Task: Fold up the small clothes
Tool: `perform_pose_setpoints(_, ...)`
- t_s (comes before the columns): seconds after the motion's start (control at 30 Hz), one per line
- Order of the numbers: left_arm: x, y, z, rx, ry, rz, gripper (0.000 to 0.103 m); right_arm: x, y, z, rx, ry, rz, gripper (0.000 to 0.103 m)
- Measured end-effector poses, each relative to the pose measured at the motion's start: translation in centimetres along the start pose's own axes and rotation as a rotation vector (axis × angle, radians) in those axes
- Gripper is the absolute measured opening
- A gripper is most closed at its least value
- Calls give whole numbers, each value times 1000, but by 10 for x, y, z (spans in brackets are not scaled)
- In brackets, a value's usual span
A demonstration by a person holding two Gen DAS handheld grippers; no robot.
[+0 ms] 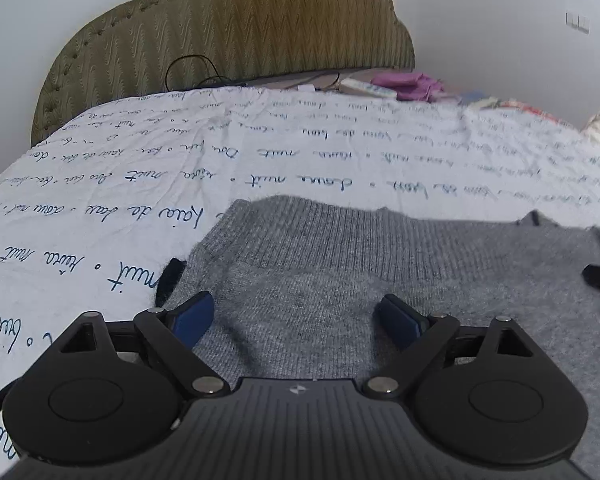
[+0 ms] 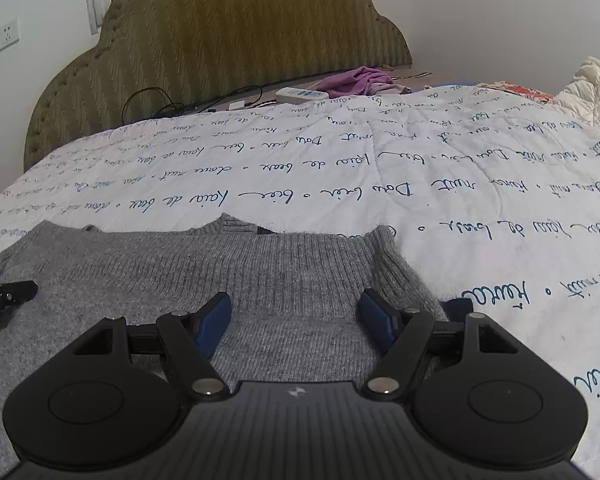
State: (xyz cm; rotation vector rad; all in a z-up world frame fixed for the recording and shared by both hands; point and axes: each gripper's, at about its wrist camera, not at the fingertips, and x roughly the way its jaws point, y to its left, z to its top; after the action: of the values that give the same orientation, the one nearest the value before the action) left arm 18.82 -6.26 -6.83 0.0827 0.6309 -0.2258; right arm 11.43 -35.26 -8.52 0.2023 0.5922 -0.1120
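Fingers (image 1: 194, 318) of both the left gripper (image 1: 296, 320) and right gripper (image 2: 294, 318) spread wide, empty, over a fuzzy grey ribbed sweater (image 1: 340, 280) on a script-printed quilt (image 2: 380, 168)

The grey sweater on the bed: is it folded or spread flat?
Spread flat: the grey sweater lies open across the quilt, ribbed hem away from the camera. Any fold nearer the camera cannot be told.

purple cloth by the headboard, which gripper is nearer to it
Right, by a small margin. The purple cloth lies far up the bed; the right gripper and left gripper both hang open over the grey sweater.
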Motion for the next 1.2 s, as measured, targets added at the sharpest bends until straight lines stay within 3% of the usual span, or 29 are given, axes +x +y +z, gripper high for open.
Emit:
perform_pose_setpoints(0.07, -20, 10, -2, -22, -41, -21, 84, -1, -1, 0, 6, -3, 3, 71)
perform_pose_setpoints(0.17, -73, 38, -13, -71, -126, -29, 92, -2, -1, -1, 7, -7, 1, 71)
perform_pose_setpoints(0.23, -104, 61, -25, -140, -141, -25, 93, -2, -1, -1, 12, -8, 5, 71)
perform_pose_setpoints(0.4, -156, 104, -70, -387, -42, -89, 92, -4, -2, -2, 30, -16, 16, 71)
perform_pose_setpoints(0.57, -154, 111, -97, -576, 84, -231, 89, -5, -4, -1, 37, -20, 21, 71)
perform_pose_setpoints(0.63, -150, 112, -97, -627, 83, -264, 81, -6, -4, -2, 43, -25, 23, 71)
perform_pose_setpoints(0.7, -140, 117, -95, -702, 113, -296, 63, -7, -5, -2, 47, -30, 25, 71)
perform_pose_setpoints(0.77, -130, 119, -91, -741, 139, -301, 54, -8, -5, -2, 52, -31, 27, 71)
perform_pose_setpoints(0.83, -126, 116, -86, -722, 143, -282, 43, -8, -5, -2, 54, -32, 28, 71)
perform_pose_setpoints(0.87, -124, 113, -84, -699, 147, -258, 23, -8, -6, -2, 56, -32, 29, 71)
perform_pose_setpoints(0.9, -121, 111, -83, -679, 165, -232, 13, -8, -6, -2, 58, -32, 31, 71)
perform_pose_setpoints(0.97, -118, 110, -83, -682, 174, -210, 6, -8, -6, -2, 62, -31, 34, 71)
perform_pose_setpoints(1.1, -125, 99, -72, -586, 164, -152, 4, -8, -7, -2, 67, -31, 38, 71)
perform_pose_setpoints(1.2, -141, 70, -51, -409, 124, -106, 4, -8, -7, -2, 67, -27, 36, 71)
